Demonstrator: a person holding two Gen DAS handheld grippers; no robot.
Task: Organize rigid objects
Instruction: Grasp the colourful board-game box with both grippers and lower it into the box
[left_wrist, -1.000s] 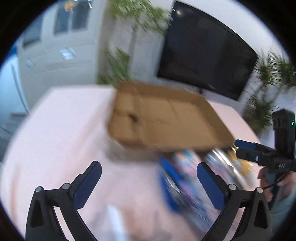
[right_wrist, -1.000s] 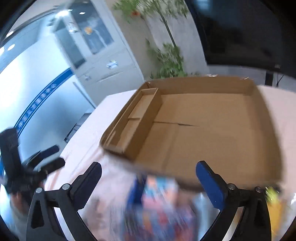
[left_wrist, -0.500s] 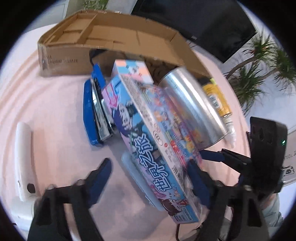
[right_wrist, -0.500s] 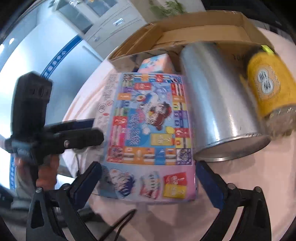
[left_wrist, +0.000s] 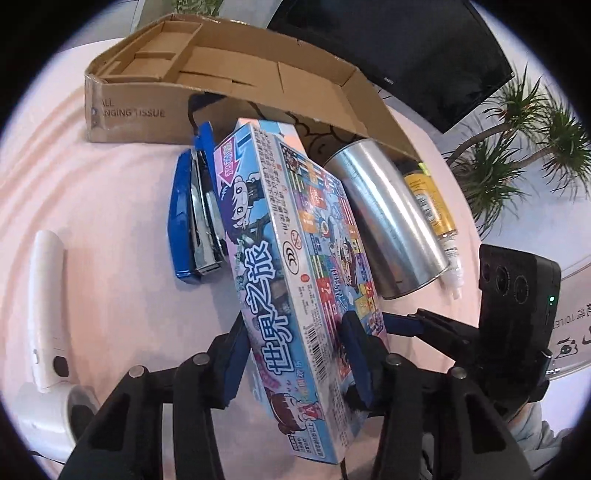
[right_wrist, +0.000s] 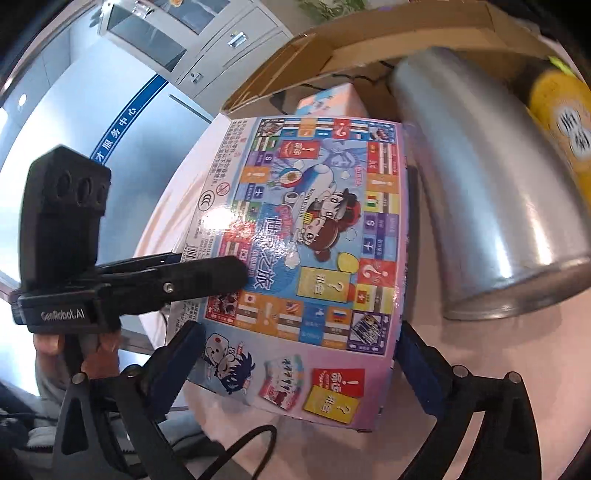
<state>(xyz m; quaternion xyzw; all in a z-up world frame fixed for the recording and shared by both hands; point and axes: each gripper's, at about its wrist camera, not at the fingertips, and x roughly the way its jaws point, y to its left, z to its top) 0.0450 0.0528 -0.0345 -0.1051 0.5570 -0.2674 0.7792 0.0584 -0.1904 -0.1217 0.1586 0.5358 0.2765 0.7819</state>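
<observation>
The left gripper (left_wrist: 295, 363) has just clamped its jaws on the colourful flat cardboard game box (left_wrist: 295, 258), ready for lifting; the right gripper (right_wrist: 299, 363) jaws stay apart beside it.

Left tongs (left_wrist: 297, 360) clamp the tilted game box (left_wrist: 291, 258) beside a stapler (left_wrist: 192, 218).

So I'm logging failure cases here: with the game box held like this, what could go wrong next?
1. The left gripper pinches only the near end of the long board game box; it may droop or twist.
2. Swinging it could knock the metal can, which lies on its side, and set it rolling.
3. The blue stapler lies close alongside.
</observation>
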